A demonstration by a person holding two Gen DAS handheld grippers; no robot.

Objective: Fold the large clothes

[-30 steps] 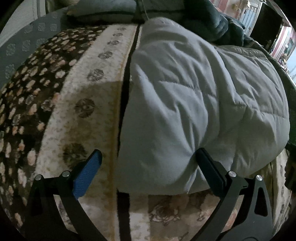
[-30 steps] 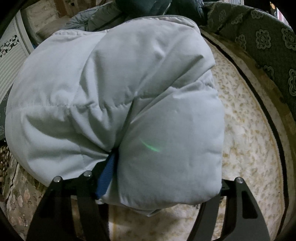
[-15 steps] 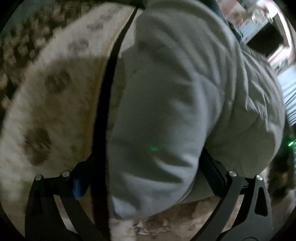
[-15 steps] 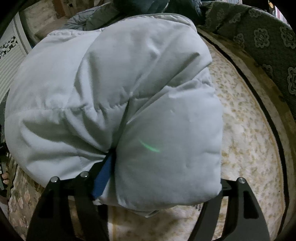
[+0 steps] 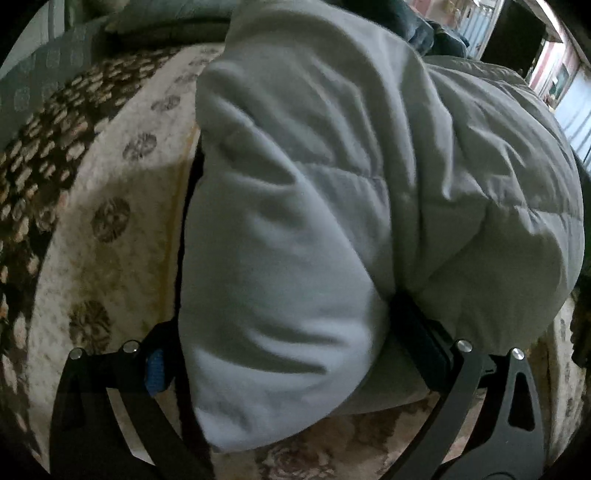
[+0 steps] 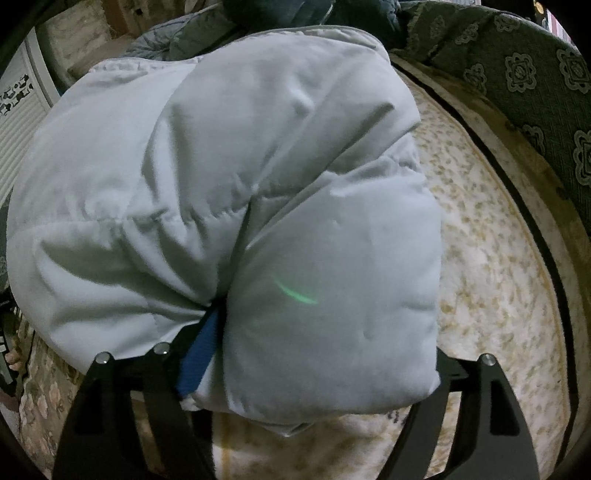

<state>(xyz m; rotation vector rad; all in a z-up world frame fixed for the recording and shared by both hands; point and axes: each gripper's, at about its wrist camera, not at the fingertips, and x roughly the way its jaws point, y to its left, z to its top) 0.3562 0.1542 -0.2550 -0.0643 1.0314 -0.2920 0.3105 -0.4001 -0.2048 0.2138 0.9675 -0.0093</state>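
Observation:
A pale grey padded garment (image 5: 332,184) lies bunched on a patterned bed cover (image 5: 110,229). My left gripper (image 5: 280,321) stands wide over a thick fold of it. Its blue-padded finger (image 5: 155,369) sits at the fold's left edge, and the other finger (image 5: 417,339) sits in a crease. The jaws do not squeeze the fold. In the right wrist view the same garment (image 6: 184,166) fills the frame. My right gripper (image 6: 325,332) has a puffy fold between its jaws, which are opening. Its blue pad (image 6: 197,362) still presses into a crease, and the other finger is mostly hidden.
The cream bed cover (image 6: 491,295) runs to a dark border stripe at the right. Beyond it rises a green cushion with a medallion pattern (image 6: 535,74). Dark blue cloth (image 5: 424,29) is heaped at the far end. A white slatted panel (image 6: 18,122) stands at the left.
My left gripper has come down and forward onto the garment, so the fold now fills the space between its jaws. The right gripper's left finger has edged outward; the fold stays between the jaws.

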